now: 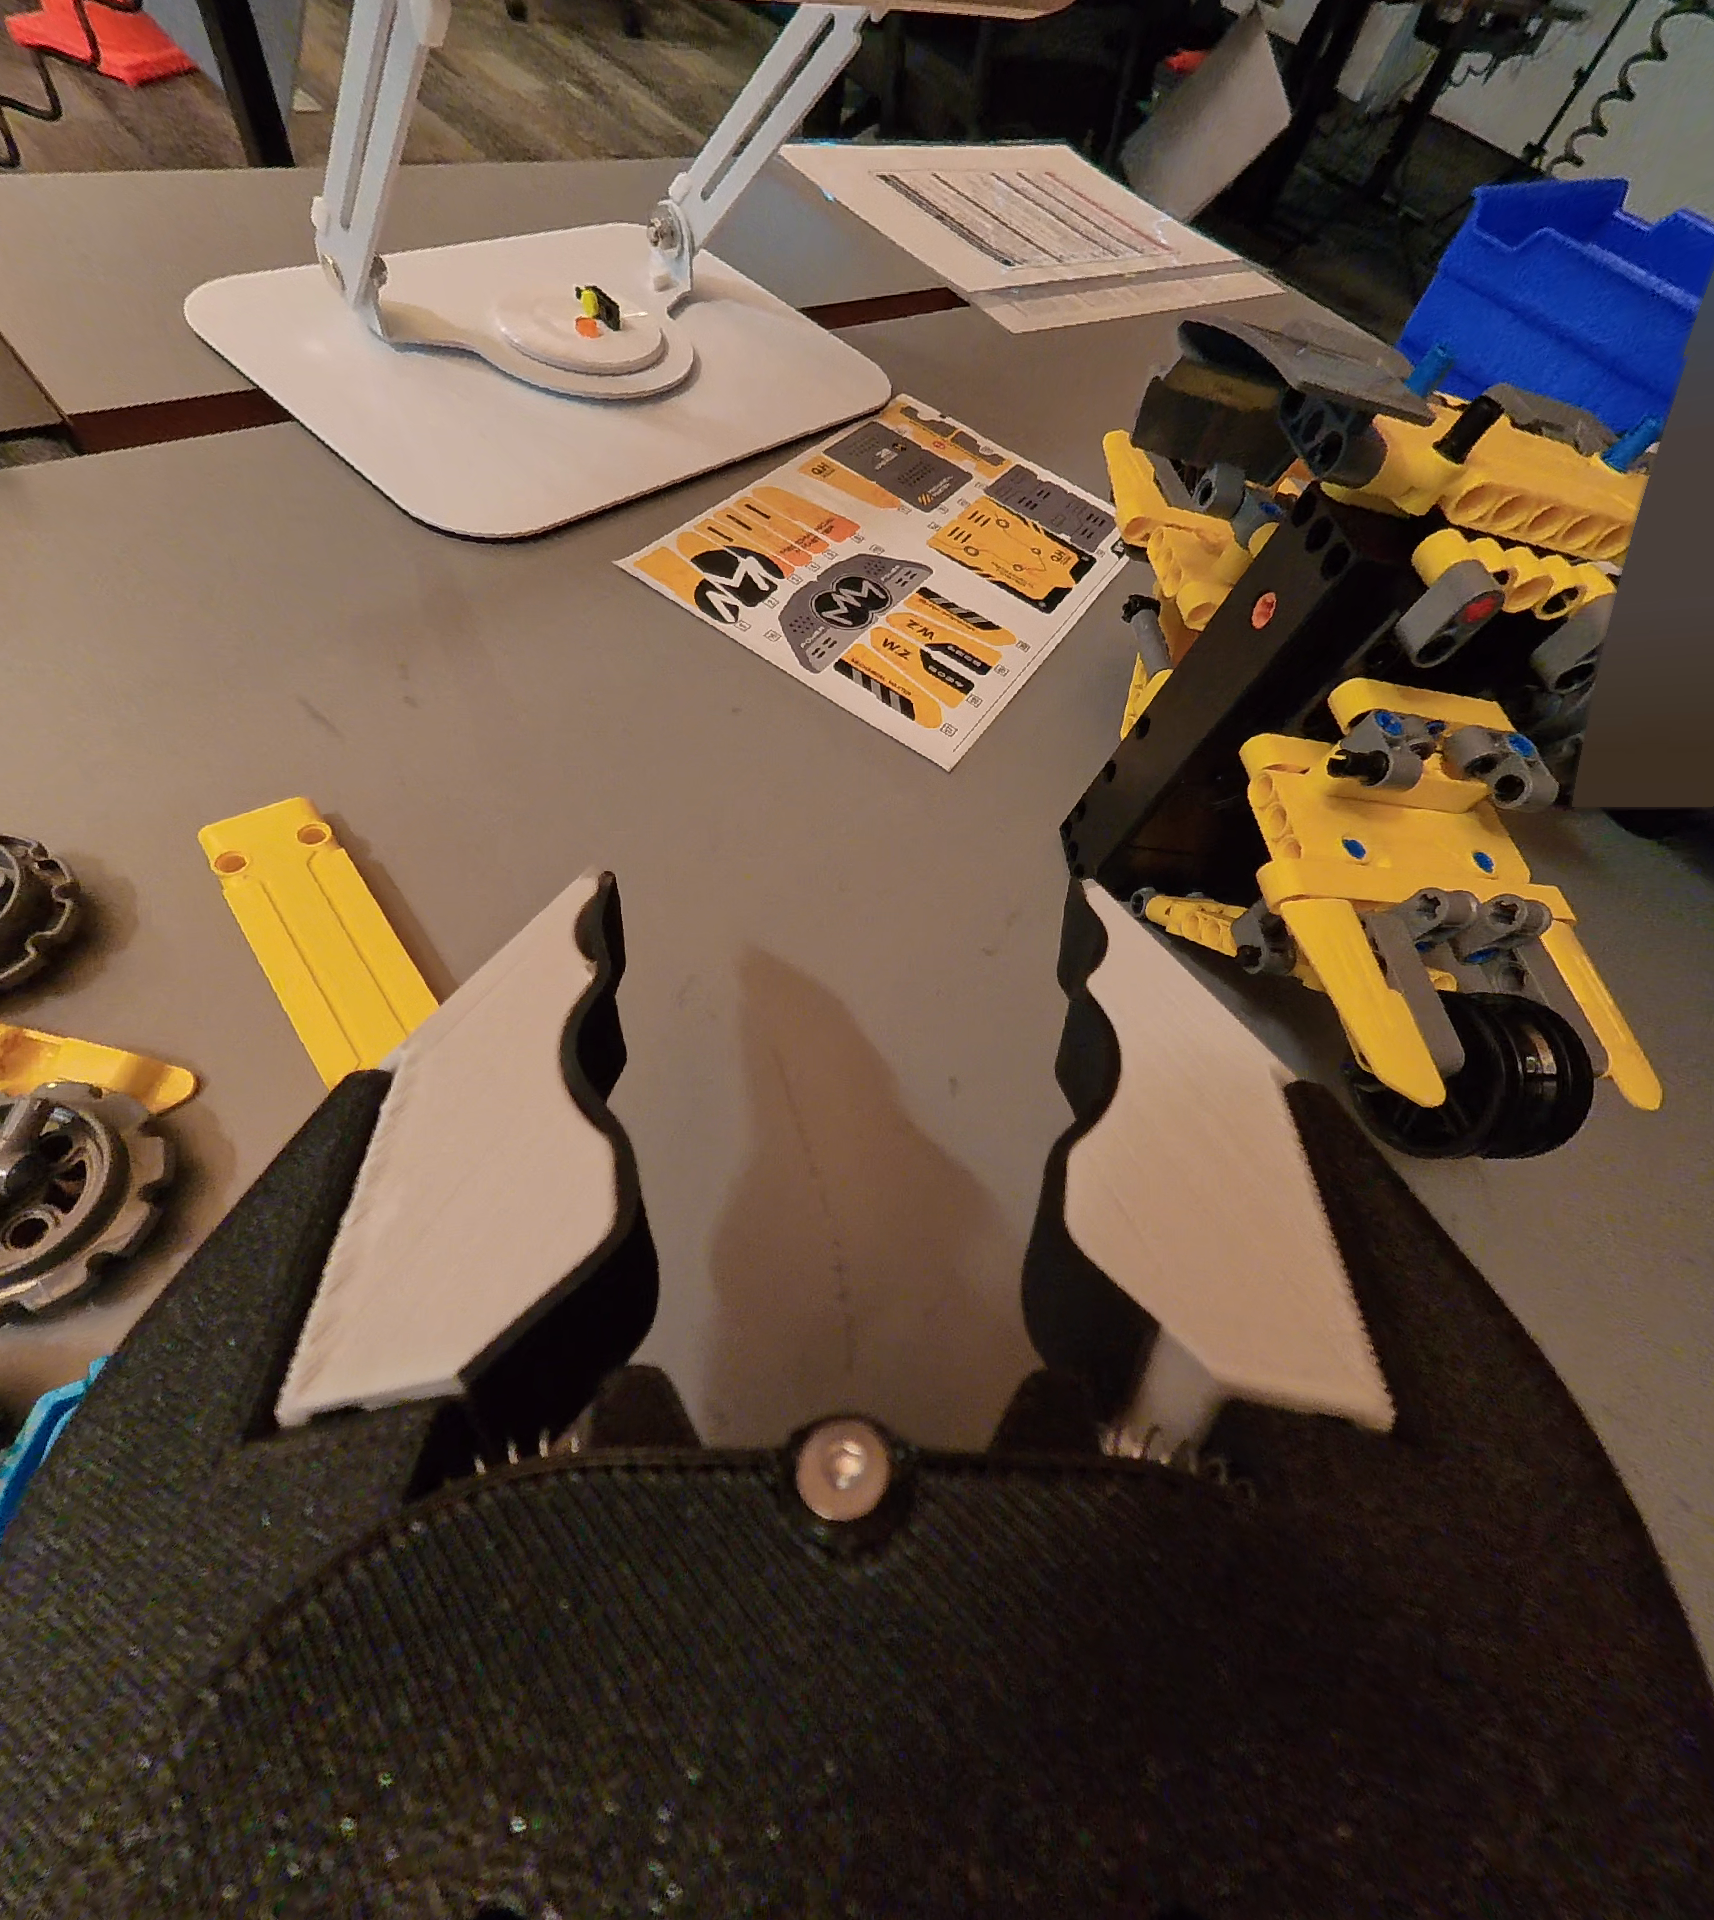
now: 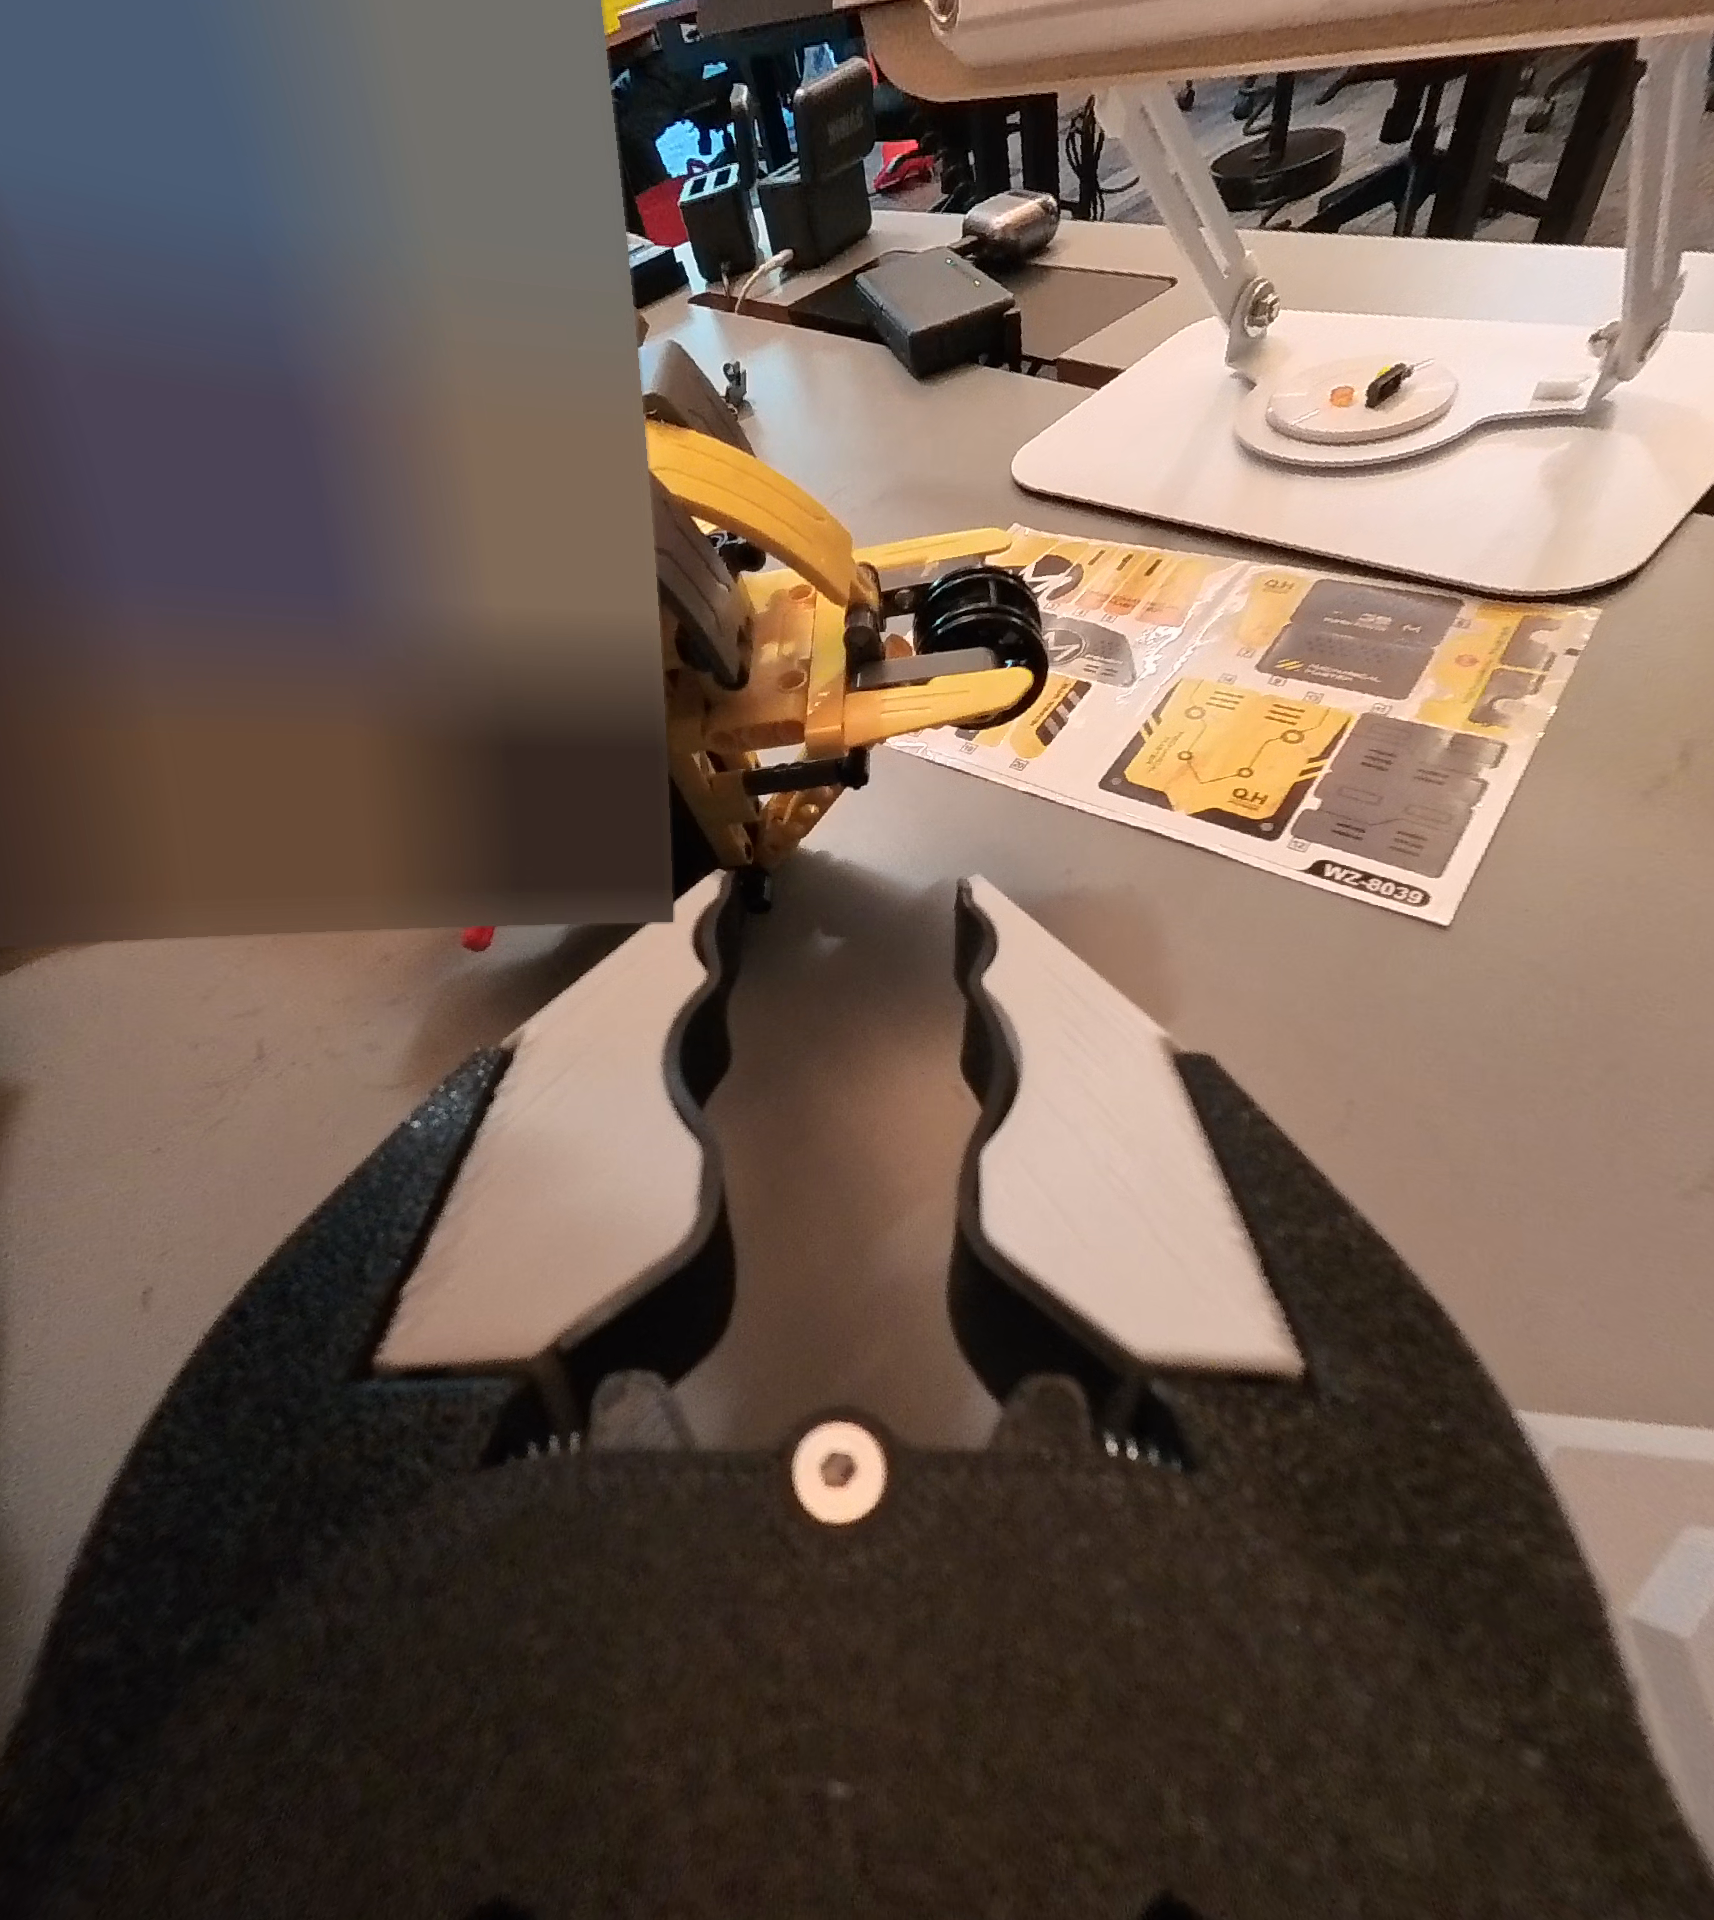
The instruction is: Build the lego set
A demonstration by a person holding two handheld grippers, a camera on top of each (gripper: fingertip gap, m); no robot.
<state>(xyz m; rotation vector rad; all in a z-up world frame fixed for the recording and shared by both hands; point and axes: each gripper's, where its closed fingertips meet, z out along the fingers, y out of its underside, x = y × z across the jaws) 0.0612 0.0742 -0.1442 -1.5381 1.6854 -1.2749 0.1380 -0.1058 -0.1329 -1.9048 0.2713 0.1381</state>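
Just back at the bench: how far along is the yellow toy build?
Partly built: the yellow model stands with its black wheel on. Nothing in hand; left tongs and right tongs are open, empty. Left: gears, yellow strip, sticker sheet.

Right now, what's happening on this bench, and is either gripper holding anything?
Neither holds anything. The left gripper hovers open over bare grey table, its right finger close beside the yellow and black brick-built vehicle model. Loose grey toothed wheels and a yellow panel piece lie to its left. The right gripper is also open and empty, with its left fingertip near the model's underside. A sticker sheet and a white stand base sit beyond.
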